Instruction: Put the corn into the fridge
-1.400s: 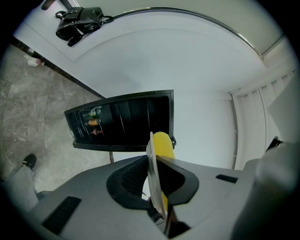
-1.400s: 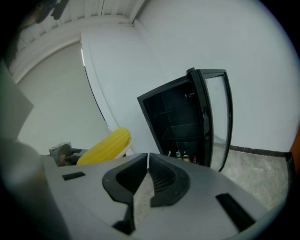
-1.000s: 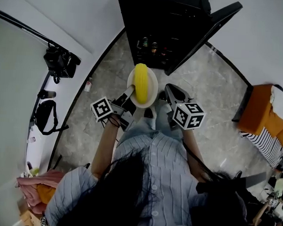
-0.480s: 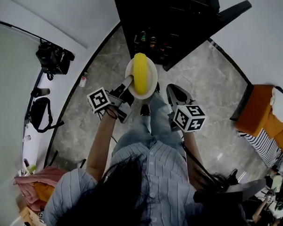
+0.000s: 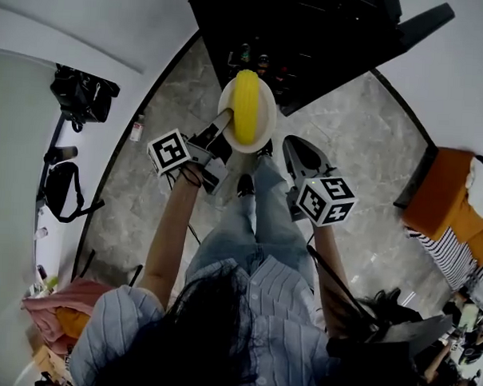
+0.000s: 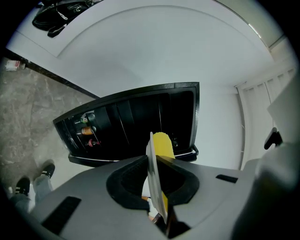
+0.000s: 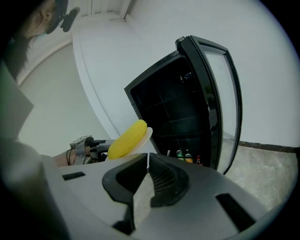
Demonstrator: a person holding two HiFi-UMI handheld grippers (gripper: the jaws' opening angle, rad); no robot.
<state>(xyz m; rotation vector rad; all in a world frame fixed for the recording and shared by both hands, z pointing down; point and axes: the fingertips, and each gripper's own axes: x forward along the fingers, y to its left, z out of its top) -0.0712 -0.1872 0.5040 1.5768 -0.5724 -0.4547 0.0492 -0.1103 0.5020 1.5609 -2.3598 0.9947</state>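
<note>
A yellow corn cob (image 5: 245, 107) lies on a white plate (image 5: 262, 131) held out in front of the open black fridge (image 5: 312, 39). My left gripper (image 5: 223, 119) is shut on the plate's near left rim. In the left gripper view the plate (image 6: 153, 180) stands edge-on between the jaws, with the corn (image 6: 162, 143) on its right side. My right gripper (image 5: 290, 148) hangs to the right of the plate, shut and with nothing in it. The right gripper view shows its own jaws (image 7: 147, 160) together, and the corn (image 7: 126, 139) off to their left.
The fridge door (image 7: 226, 98) stands open on the right, with bottles (image 7: 187, 156) on a low shelf. The person's legs and shoes (image 5: 246, 184) are below the plate on the marble floor. Black bags (image 5: 80, 93) lie by the left wall. An orange seat (image 5: 445, 197) is far right.
The person has stepped toward the fridge. The plate with the corn and both grippers are closer to its open front. The left grip on the plate is unchanged.
</note>
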